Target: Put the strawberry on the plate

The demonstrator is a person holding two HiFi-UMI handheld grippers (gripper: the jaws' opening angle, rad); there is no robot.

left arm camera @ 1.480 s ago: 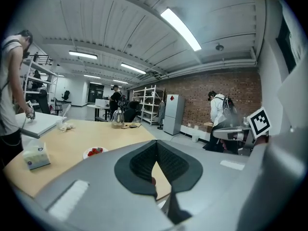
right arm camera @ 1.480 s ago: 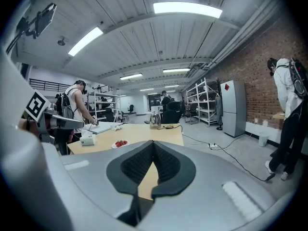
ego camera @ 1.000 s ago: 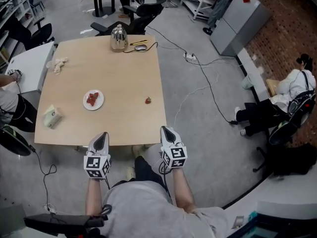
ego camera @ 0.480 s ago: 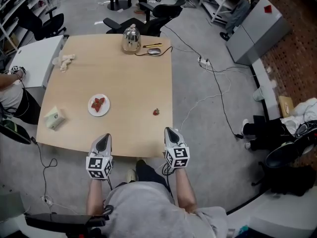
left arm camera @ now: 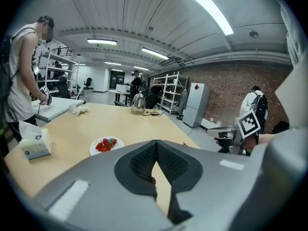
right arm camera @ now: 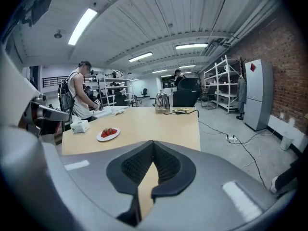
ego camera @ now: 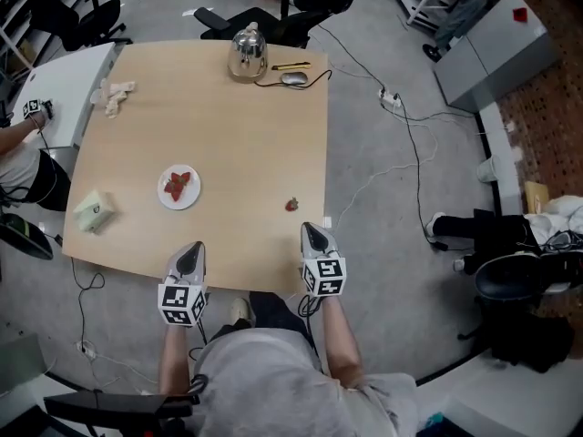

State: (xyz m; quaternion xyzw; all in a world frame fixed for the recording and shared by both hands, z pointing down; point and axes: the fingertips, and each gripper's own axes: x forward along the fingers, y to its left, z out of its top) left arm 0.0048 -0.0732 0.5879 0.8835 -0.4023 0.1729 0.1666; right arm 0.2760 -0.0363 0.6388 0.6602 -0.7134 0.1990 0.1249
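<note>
From the head view, a single small red strawberry [ego camera: 292,205] lies on the light wooden table [ego camera: 237,144], close to the table's right edge. It sits just ahead of the right gripper [ego camera: 311,233], a little toward the left gripper's side, and is not touching it. It is too small to tell which way its tip points or how its long side lies. The round white plate [ego camera: 178,188] with cut red strawberries on it lies ahead of the left gripper [ego camera: 191,249] and a bit to its left, apart from it. Both grey grippers sit at the near table edge, and each carries a cube with black and white square marks. Left of the left gripper is a pale green tissue box [ego camera: 95,212]; its print is too small to read. Far ahead of both grippers stands a shiny silver kettle [ego camera: 248,55].

In the left gripper view, the two jaws are together at the tips with nothing between them. The plate shows just past them, a little left, and the tissue box is farther left.

In the right gripper view, the jaws are also pressed together and hold nothing. The plate lies ahead and to the left, and the kettle stands far ahead. The gripper's body hides the single strawberry here.
</note>
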